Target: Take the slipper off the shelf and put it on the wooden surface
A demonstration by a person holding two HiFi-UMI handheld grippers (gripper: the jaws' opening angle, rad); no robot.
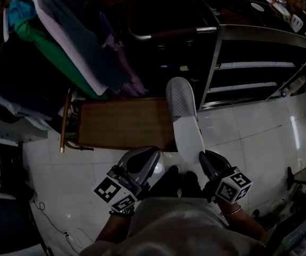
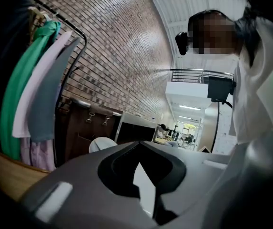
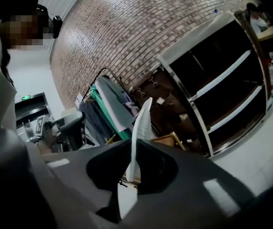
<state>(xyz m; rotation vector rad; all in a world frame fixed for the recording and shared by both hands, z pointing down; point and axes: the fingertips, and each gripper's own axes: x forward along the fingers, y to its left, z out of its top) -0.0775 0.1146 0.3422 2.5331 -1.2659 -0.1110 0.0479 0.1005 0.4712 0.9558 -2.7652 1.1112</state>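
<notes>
1. Your right gripper (image 1: pixel 203 159) is clamped on the near end of the white slipper (image 1: pixel 183 116), which stands edge-on between the jaws.
2. Your left gripper (image 1: pixel 144 161) has its jaws pressed together, nothing between them.
3. The slipper's far end reaches over the right end of the wooden surface (image 1: pixel 120 124), near the shelf (image 1: pixel 254 65).

The room is backed by a brick wall (image 3: pixel 141 27). The floor (image 1: pixel 249 127) is laid with pale, glossy tiles. A dark, metal-framed shelving unit (image 1: pixel 259 63) stands at the wall, near hanging garments (image 1: pixel 62 41). Strip lights (image 2: pixel 188 107) glow in a distant bay.
</notes>
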